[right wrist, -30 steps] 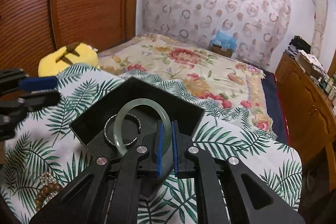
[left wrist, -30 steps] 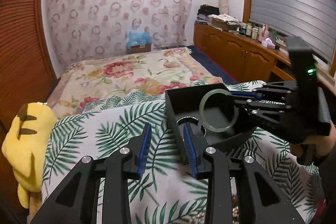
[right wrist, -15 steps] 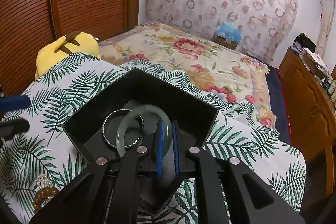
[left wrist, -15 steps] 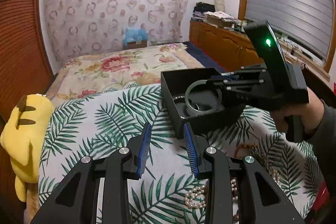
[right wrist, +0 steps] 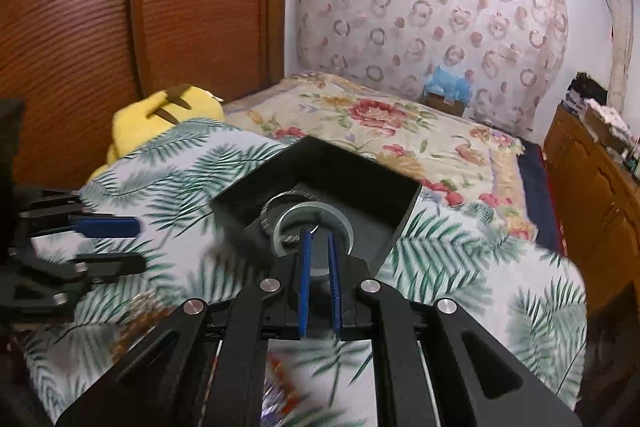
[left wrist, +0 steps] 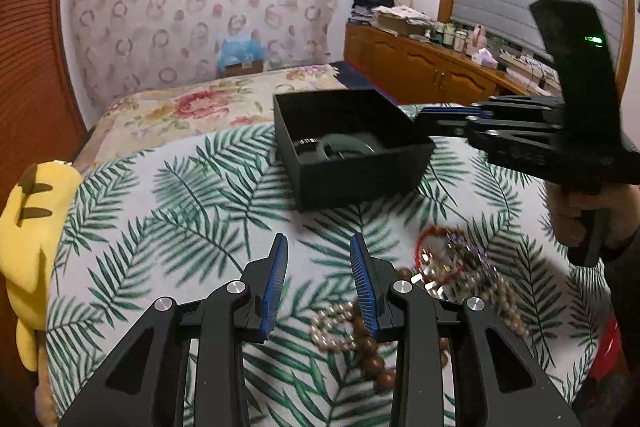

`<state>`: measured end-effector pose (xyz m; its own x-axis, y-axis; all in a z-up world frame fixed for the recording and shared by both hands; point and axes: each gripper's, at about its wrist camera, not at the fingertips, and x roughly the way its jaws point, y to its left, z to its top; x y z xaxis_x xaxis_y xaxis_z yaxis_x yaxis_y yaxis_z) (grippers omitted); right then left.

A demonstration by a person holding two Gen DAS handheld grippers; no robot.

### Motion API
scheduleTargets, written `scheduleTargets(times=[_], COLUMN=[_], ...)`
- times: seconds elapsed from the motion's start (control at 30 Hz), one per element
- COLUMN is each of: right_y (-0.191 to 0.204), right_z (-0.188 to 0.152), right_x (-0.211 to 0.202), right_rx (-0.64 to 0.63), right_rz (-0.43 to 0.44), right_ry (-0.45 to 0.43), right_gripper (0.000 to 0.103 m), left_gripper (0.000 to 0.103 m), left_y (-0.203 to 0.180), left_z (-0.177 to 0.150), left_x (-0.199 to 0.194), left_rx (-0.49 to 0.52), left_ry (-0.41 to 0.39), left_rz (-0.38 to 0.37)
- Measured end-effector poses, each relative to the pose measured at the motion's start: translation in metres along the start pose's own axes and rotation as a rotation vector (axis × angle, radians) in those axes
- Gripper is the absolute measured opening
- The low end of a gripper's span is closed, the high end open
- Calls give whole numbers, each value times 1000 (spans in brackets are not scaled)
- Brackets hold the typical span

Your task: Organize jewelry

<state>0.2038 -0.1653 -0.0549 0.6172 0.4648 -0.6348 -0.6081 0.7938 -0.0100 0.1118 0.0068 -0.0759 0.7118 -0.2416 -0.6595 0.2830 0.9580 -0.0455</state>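
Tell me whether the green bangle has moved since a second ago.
Yes. The green bangle went down from above the black box's rim to its floor beside the silver bracelet, released by the right tongs.

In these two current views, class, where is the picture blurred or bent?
Left wrist view: the jewelry pile is smeared, the black box fairly sharp. Right wrist view: the near cloth is streaked; the wardrobe door bows from fisheye distortion.

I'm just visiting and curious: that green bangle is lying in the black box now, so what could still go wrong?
The jade bangle lies partly on the silver bracelet in the black box; they may scratch each other. The right gripper is near the box rim and could knock it. The loose bead pile looks tangled, so the left gripper might lift several strands together.
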Motion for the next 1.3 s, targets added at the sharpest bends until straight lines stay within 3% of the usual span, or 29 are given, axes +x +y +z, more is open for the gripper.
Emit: scheduleTargets(times=[0.2,0.43,0.57,0.73,0.83,1.1,1.3], right_y=[10,13,16,19,22,22,14], right_z=[-30,-60,-72,-79,-79,-82,-84], right_x=[-21,-32,-30,-25,-22,-8,-6], right_rx=[14,56,95,97,98,113,137], right_rz=[17,41,81,61,51,22,56], right_ry=[17,47,75,100,107,153,163], right_gripper=[11,24,25,26,36,41,45], left_gripper=[31,31,31,31,31,31,31], left_y=[-5,-6,-7,-11,-12,-16,-16], left_z=[-14,-25,-32,-39,-40,-44,-45], left_x=[-7,-11,-12,-7,-6,0,4], left_rx=[-10,-25,-27,-18,-19,-10,-9], left_ry=[10,30,47,76,82,100,115], left_rz=[-14,-21,-28,-30,-33,-31,-32])
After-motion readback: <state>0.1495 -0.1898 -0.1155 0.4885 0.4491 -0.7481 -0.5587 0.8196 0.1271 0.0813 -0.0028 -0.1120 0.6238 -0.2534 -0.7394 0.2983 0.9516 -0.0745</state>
